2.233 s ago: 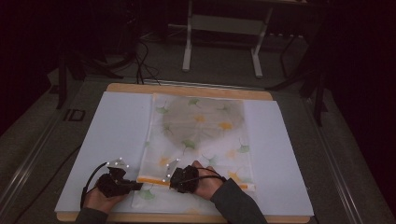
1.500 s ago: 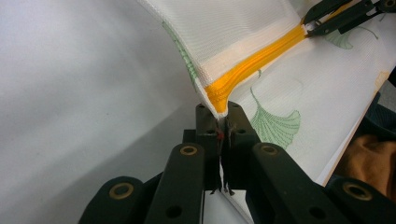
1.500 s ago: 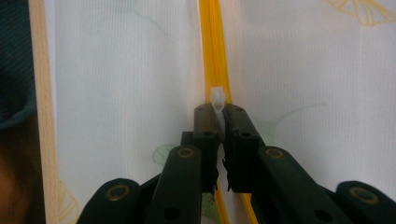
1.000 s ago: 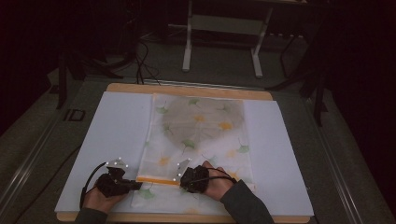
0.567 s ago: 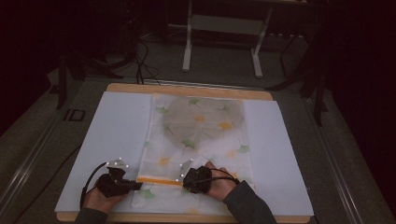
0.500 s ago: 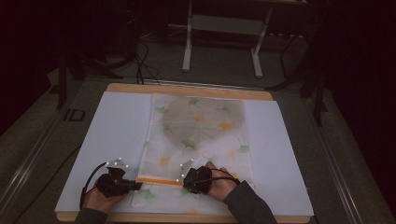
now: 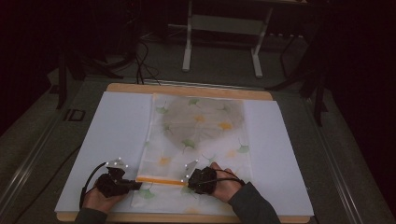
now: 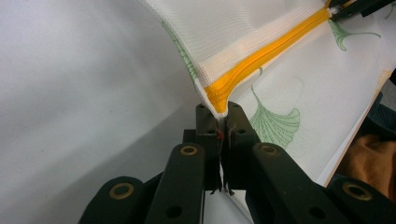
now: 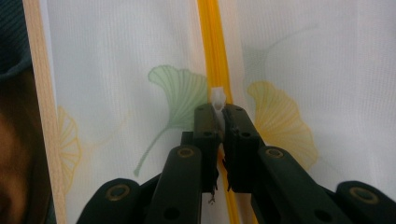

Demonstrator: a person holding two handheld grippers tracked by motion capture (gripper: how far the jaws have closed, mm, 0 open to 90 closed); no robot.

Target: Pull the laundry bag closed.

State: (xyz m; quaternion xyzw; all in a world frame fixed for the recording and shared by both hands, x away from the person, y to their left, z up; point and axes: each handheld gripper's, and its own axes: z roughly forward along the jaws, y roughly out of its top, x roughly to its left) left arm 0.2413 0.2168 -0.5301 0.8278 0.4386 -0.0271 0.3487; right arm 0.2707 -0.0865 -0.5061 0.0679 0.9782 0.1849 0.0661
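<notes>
A white mesh bag [image 7: 198, 140] printed with green and yellow ginkgo leaves lies flat on the white table sheet [image 7: 116, 130]. An orange zipper [image 7: 161, 180] runs across its near end. My left gripper [image 7: 135, 185] is shut on the zipper's left end [image 8: 219, 100], lifting that corner of the bag. My right gripper [image 7: 190, 181] is shut on the white zipper pull [image 9: 218, 100], which stands on the orange zipper track [image 9: 212, 42]. A dark round shape shows through the mesh [image 7: 201, 116] in the far half of the bag.
The wooden table edge [image 7: 187, 88] borders the sheet at the back. White stand legs [image 7: 219, 42] and cables lie on the dark floor beyond. A hand and dark sleeve [image 7: 243, 198] come in at the bottom right.
My right gripper has slid rightward along the zipper, away from the left gripper. The left gripper has held still on the zipper's end.
</notes>
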